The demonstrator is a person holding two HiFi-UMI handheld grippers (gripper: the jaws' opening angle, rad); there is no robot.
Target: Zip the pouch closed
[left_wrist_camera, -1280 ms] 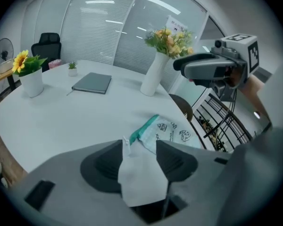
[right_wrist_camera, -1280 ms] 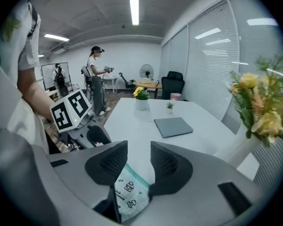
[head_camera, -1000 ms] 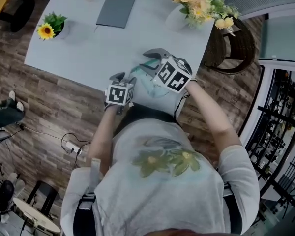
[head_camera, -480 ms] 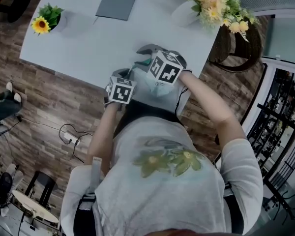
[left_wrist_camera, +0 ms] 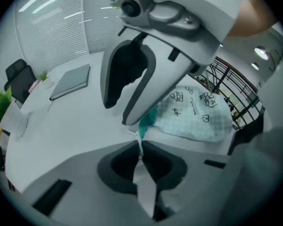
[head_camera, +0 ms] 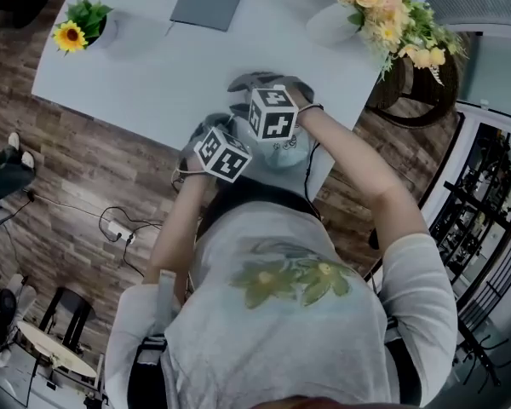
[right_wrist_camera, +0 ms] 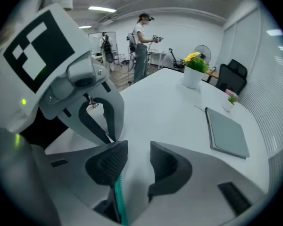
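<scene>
Dropped beside the pouch (left_wrist_camera: pixel 198 119), my right claw (right_wrist_camera: pixel 134 155) gapes over its zipper (right_wrist_camera: pixel 118 197); left claw (left_wrist_camera: pixel 141 153) has just clenched the end tab (left_wrist_camera: pixel 138 136). Next: clamp and pull.

**Left clamps, right gapes**

Both arms reach forward, elbows bent; the left forearm (head_camera: pixel 175 233) runs up the left side, the right forearm (head_camera: pixel 358 173) angles in from the right; both grippers point steeply down, close together, marker cubes uppermost; the left gripper (left_wrist_camera: pixel 141 156) has just been closing, its jaws now meeting on a thin white tab (left_wrist_camera: pixel 140 146); the right gripper (right_wrist_camera: pixel 133 160) holds its jaws apart, clamping nothing; a teal zip (right_wrist_camera: pixel 119 199) lies against one pad.
</scene>
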